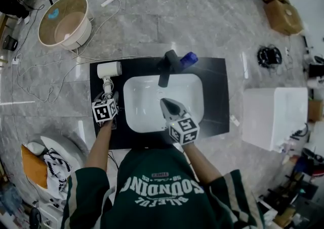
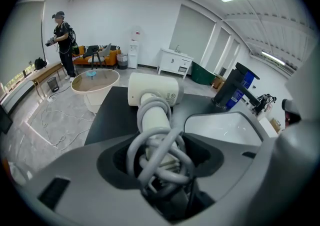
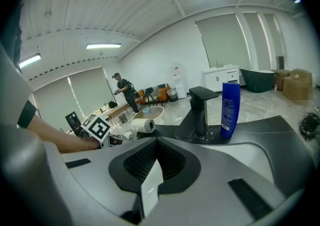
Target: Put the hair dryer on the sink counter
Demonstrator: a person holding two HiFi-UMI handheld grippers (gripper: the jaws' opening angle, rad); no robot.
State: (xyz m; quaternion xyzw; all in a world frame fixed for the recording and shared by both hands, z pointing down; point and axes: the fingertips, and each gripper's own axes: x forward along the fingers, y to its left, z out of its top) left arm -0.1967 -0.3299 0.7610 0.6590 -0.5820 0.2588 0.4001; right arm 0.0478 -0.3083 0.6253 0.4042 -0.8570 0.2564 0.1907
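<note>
The white hair dryer lies on the black sink counter, left of the white basin, with its head toward the far edge. Its cord is coiled round the handle. My left gripper is shut on that cord-wrapped handle; in the left gripper view the hair dryer runs out from between the jaws of the left gripper over the counter. My right gripper hangs over the basin, shut and empty. The right gripper view shows the right gripper with jaws together and the hair dryer off to the left.
A black faucet and a blue bottle stand at the counter's back edge. On the floor are a round tub with cables around it, a white cabinet to the right, and cardboard boxes. A person stands far off.
</note>
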